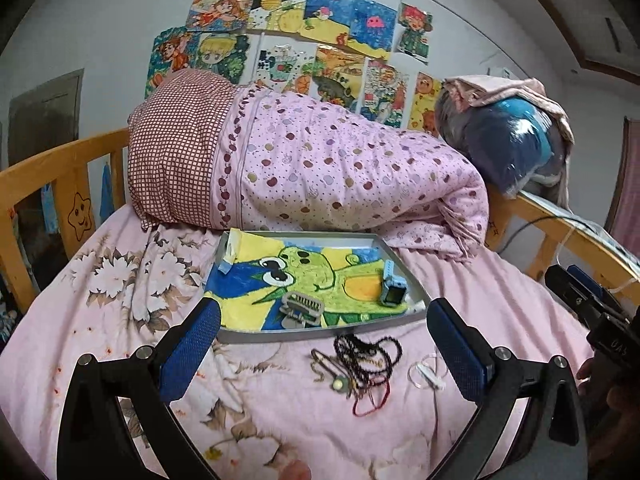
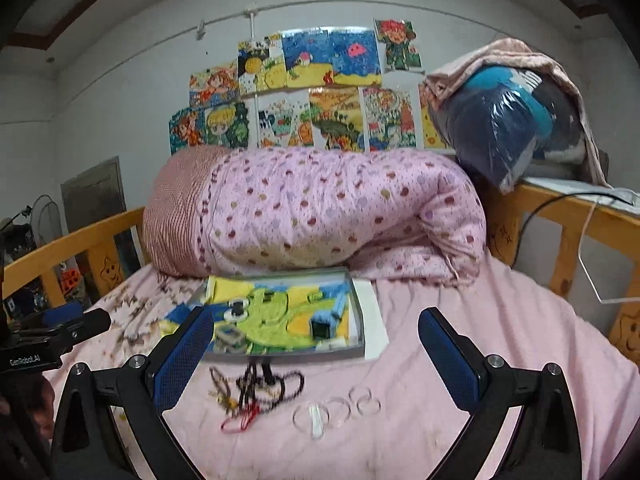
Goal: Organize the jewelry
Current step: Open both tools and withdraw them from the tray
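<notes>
A grey tray point(image 1: 240, 335) point(image 2: 357, 312) lined with a cartoon drawing lies on the pink bedsheet. Inside it are a blue smartwatch point(image 1: 390, 285) point(image 2: 322, 328) and a grey hair clip point(image 1: 301, 307) point(image 2: 229, 338). In front of the tray lies a tangle of dark beaded necklaces point(image 1: 366, 354) point(image 2: 264, 384) with a red cord point(image 1: 374, 402) point(image 2: 238, 420). A clear plastic piece with rings point(image 1: 428, 374) point(image 2: 336, 410) rests to its right. My left gripper point(image 1: 322, 354) stands open above the necklaces. My right gripper point(image 2: 316, 364) is open too, holding nothing.
A rolled pink quilt point(image 1: 320, 168) point(image 2: 320, 208) lies behind the tray. Wooden bed rails point(image 1: 60, 184) point(image 2: 568, 216) run along both sides. A bagged blue bundle point(image 1: 508, 144) point(image 2: 512, 128) sits on the right rail. Drawings point(image 1: 300, 32) cover the wall.
</notes>
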The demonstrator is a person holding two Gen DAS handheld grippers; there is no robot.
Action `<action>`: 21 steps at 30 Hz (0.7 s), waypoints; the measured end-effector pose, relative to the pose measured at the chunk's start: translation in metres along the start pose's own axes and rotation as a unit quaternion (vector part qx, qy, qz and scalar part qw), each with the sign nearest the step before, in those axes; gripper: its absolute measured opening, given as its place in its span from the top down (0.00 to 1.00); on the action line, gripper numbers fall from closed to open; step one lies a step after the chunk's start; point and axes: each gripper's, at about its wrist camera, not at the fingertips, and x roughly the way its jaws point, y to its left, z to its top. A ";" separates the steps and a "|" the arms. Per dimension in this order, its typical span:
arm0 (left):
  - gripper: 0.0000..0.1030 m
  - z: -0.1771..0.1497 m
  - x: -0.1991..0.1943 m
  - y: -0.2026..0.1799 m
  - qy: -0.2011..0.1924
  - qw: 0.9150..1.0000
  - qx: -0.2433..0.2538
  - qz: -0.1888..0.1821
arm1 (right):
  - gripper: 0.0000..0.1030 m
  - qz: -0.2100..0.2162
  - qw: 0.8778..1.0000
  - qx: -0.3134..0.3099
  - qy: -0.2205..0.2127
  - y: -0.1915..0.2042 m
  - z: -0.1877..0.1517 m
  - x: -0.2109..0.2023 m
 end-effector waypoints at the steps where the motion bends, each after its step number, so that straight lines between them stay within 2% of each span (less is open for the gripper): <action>1: 0.02 -0.003 -0.002 -0.001 0.004 1.000 0.006 -0.002 | 0.00 -0.001 1.000 0.000 0.010 0.001 -0.004 -0.004; 10: 0.02 -0.035 -0.006 -0.004 0.050 0.998 0.026 -0.027 | 0.00 -0.001 0.997 0.008 0.080 0.003 -0.027 -0.015; 15: 0.02 -0.051 0.002 -0.010 0.083 0.995 0.043 -0.045 | 0.00 -0.015 0.992 0.030 0.119 -0.010 -0.037 -0.008; 21: 0.02 -0.067 0.017 -0.015 0.125 0.989 0.040 -0.063 | 0.00 -0.024 0.987 0.049 0.153 -0.024 -0.048 0.005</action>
